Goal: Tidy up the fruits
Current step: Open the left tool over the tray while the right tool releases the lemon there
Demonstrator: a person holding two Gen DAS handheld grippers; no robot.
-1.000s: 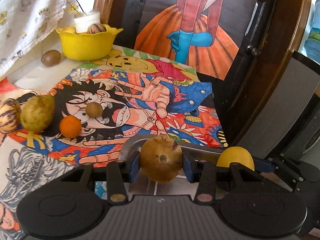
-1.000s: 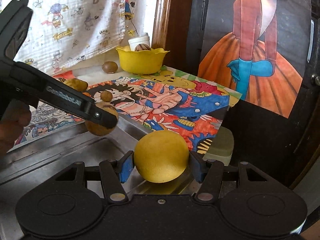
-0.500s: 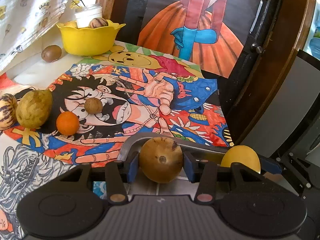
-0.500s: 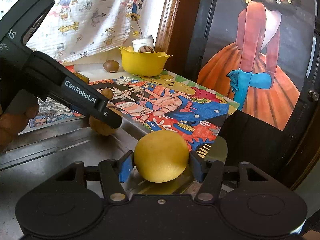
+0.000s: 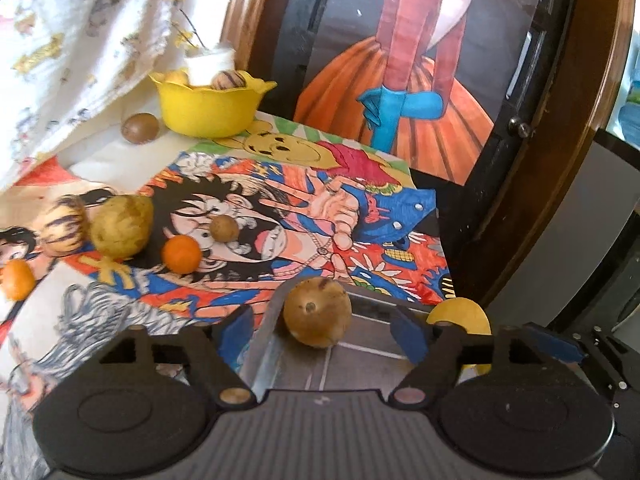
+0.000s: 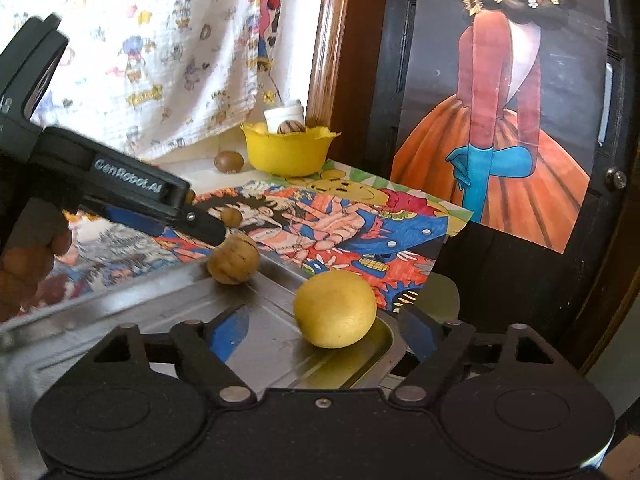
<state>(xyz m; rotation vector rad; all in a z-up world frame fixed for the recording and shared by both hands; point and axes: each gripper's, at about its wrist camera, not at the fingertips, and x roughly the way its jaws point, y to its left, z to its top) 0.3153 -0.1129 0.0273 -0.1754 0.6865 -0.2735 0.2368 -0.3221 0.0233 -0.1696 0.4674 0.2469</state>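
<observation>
Tabletop is covered in a big colourful cartoon poster (image 5: 320, 208), hand-coloured anime guy reaching out, with a yellow bear face (image 5: 280, 146) peeking at the far edge. Behind it there's a painting of a woman in an orange skirt (image 6: 500, 152) with blue gloves, leaning on a dark door with a wooden frame (image 6: 332, 60). White printed cloth (image 6: 160, 48) hangs on the left.

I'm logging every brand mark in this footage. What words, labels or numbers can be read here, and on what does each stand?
"GenRobot.AI": white letters on the side of the left gripper, seen from the right wrist.
Letters at that view's left edge are cut off, unreadable.
Curtain prints: too blurred to read.
</observation>
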